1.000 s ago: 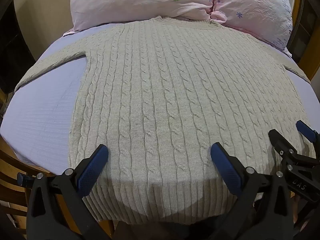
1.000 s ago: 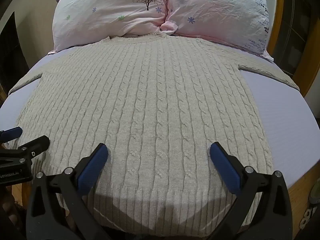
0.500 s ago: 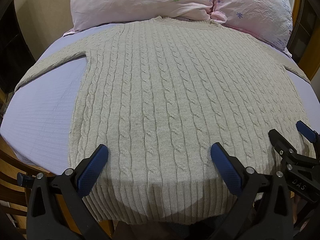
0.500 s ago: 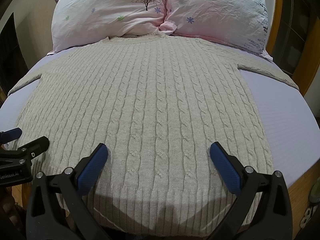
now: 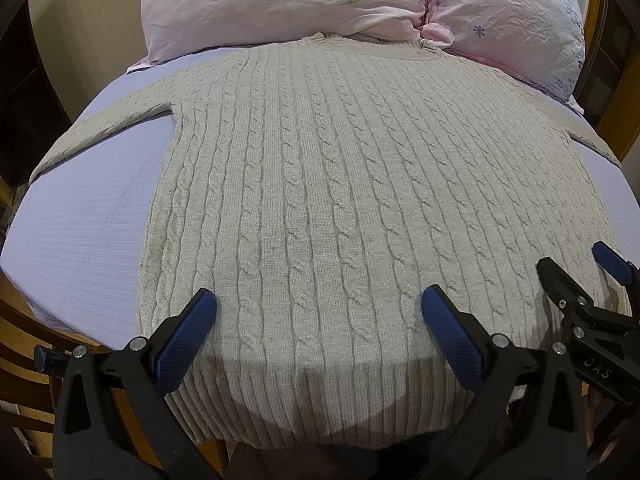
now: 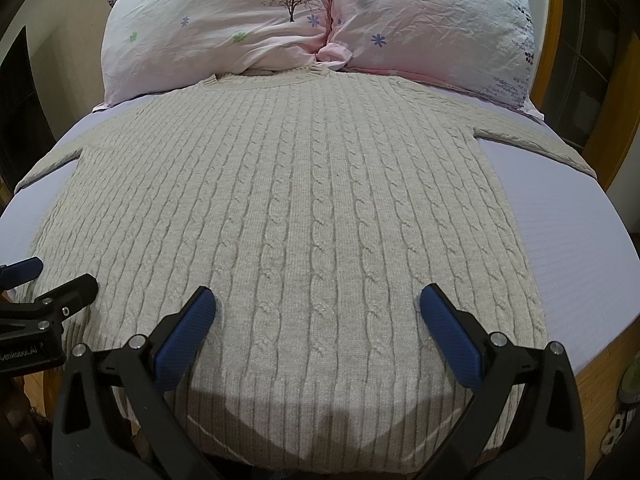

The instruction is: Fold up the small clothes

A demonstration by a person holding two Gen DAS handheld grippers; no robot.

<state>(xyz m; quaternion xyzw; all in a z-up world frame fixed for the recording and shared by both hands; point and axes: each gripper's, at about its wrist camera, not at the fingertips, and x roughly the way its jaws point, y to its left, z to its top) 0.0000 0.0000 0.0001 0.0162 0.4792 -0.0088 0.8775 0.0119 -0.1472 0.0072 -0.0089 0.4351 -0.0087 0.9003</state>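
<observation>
A beige cable-knit sweater point(image 5: 320, 184) lies flat on a lavender bed sheet point(image 5: 80, 232), collar toward the pillows, both sleeves spread sideways, ribbed hem hanging over the near edge. It also fills the right wrist view point(image 6: 312, 208). My left gripper point(image 5: 318, 304) is open and empty, hovering above the hem on the left half. My right gripper point(image 6: 318, 304) is open and empty above the hem on the right half. The right gripper shows at the right edge of the left wrist view point(image 5: 576, 264); the left gripper shows at the left edge of the right wrist view point(image 6: 52, 280).
Two pink flowered pillows point(image 6: 224, 28) point(image 6: 432, 24) lie at the head of the bed, touching the collar. A wooden bed frame point(image 6: 612, 116) rises at the right. Wooden slats point(image 5: 24, 360) show at the lower left. Bare sheet point(image 6: 560, 216) lies beside the sweater.
</observation>
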